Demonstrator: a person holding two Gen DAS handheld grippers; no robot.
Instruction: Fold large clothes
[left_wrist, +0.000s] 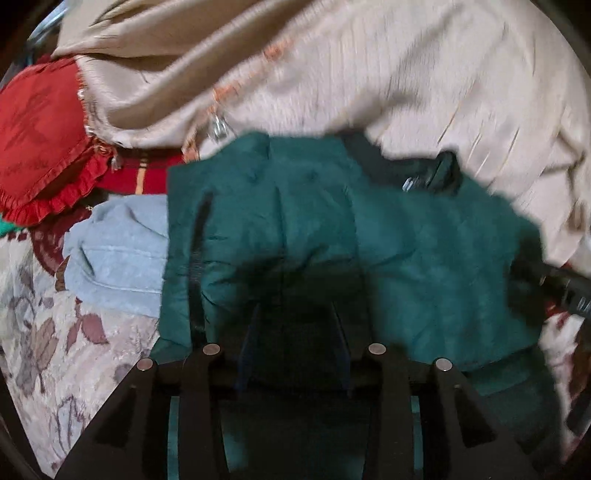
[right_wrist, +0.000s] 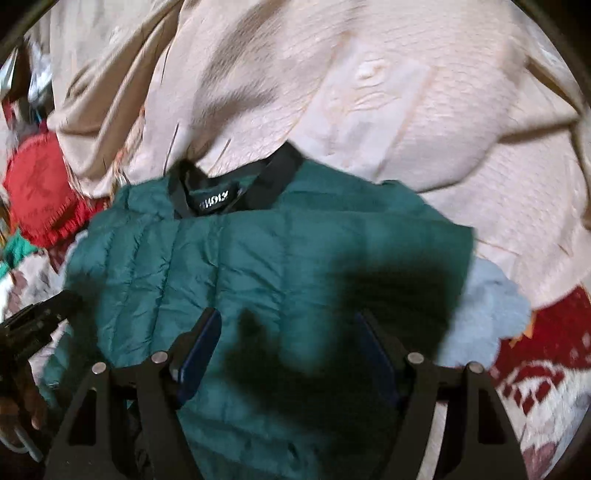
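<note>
Red frilled cushion (left_wrist: 40, 147) at my ten o'clock. Beige blanket (left_wrist: 369, 66) heaped at twelve. Pale blue towel (left_wrist: 118, 251) at nine, on floral bedspread (left_wrist: 55, 350).

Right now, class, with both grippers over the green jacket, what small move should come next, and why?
Probably lower the open right gripper onto the green jacket's near edge and pinch it. Both grippers appear open and hold nothing; the left gripper hovers over the same jacket, which lies fairly flat with its black collar on the far side.
</note>
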